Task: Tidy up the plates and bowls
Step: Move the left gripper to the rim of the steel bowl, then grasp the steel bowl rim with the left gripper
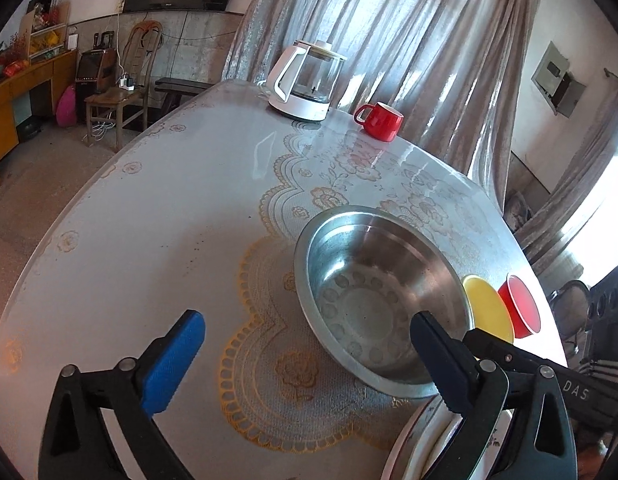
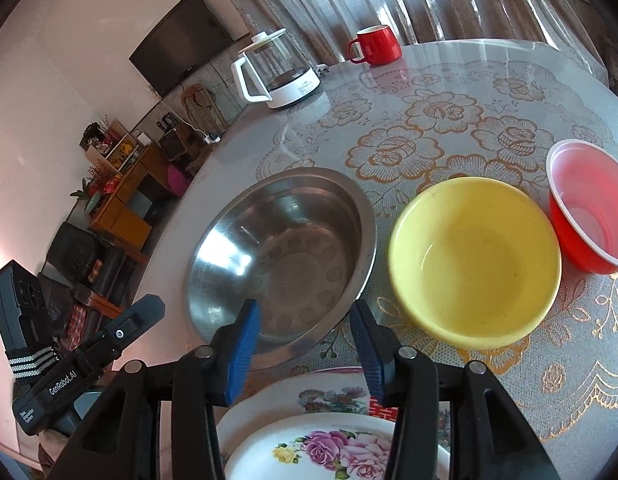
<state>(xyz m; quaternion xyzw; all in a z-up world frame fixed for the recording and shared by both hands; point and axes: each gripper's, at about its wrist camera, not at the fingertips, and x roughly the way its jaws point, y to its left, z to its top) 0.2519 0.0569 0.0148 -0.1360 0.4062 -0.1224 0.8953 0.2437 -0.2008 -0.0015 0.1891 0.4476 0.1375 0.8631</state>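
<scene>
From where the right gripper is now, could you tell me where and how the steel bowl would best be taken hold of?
Grip the steel bowl by its flat, flared rim at the near edge, probably one finger inside and one outside. The bowl stands upright and is too wide to span. The right gripper is open, already facing that near rim, so it should come straight forward and down, clear of the yellow bowl beside it.

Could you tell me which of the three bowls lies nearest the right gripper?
The steel bowl: its rim sits just beyond the right gripper, unlike the yellow bowl and red bowl.
</scene>
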